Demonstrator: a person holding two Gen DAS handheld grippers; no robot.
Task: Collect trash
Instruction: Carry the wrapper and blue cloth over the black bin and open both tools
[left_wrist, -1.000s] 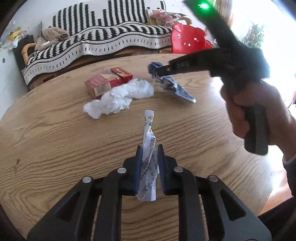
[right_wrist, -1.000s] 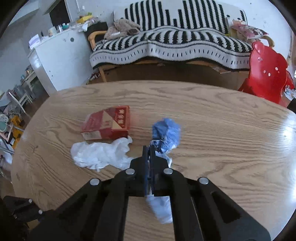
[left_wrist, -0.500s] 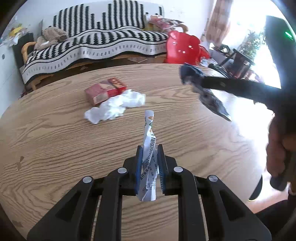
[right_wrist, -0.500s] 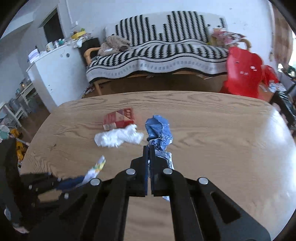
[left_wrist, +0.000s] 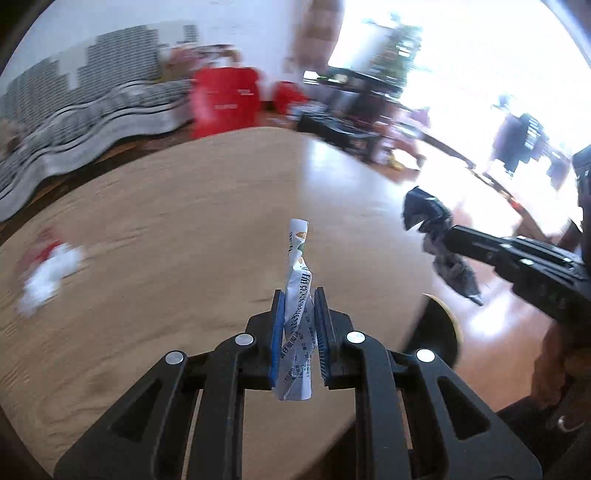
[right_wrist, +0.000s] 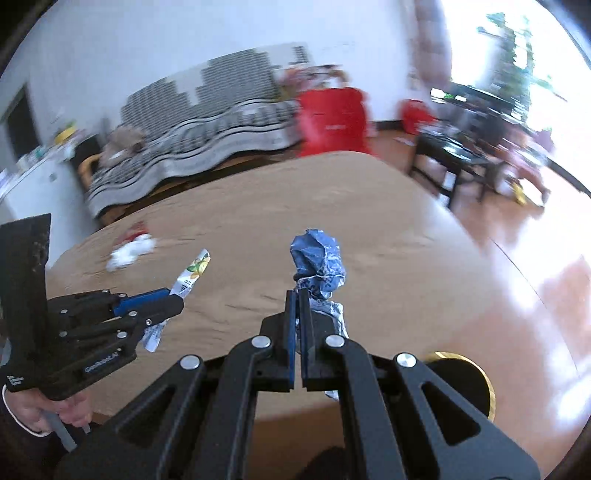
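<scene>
Both our grippers have swung toward the tabletop's (left_wrist: 184, 229) right edge: left gripper (left_wrist: 298, 325) clamps the white wrapper (left_wrist: 297, 295), right gripper (right_wrist: 298, 321) pinches the blue wrapper (right_wrist: 317, 258), presumably for binning.

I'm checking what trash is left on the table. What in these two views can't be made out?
- Red box, right wrist view: motion-blurred and mostly hidden behind the white tissue.
- Black, gold-rimmed round object, both views: mostly behind the gripper frames and table edge; unidentifiable.
- Print on the white wrapper, left wrist view: too small.
</scene>
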